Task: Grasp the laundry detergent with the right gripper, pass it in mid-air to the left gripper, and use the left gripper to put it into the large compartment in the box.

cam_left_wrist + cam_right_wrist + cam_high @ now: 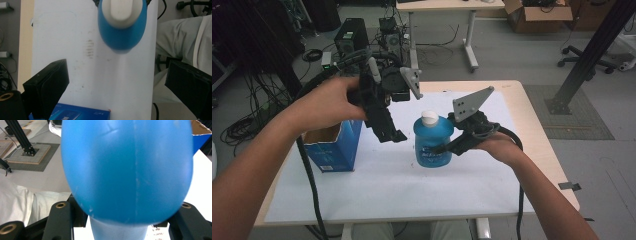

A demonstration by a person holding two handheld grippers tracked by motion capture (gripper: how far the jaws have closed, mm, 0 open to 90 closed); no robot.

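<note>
Surroundings: grey floor with cables and computer towers is seen in the upper left of the high view, behind the desk [512, 165] and its white sheet.
Bottle: a blue bottle [432, 141] with a white cap [429, 117] is held at the centre of the frame.
Right gripper [451, 145]: fingers clenched on the bottle's sides.
Left gripper [391, 132]: fingers released, nothing between them, hovering above and left of the cap.
Box: an open blue box [334, 145] stands at centre left.
Risk: the smooth, rounded bottle could be squeezed out of the grip or tilted; the box could be knocked by the left arm.

Blue bottle [127, 170] clamped close before the camera

The right gripper [120, 220] has its black jaws pressed on the bottle's two sides; a white table [202, 185] and a blue box [198, 141] lie behind.
</note>
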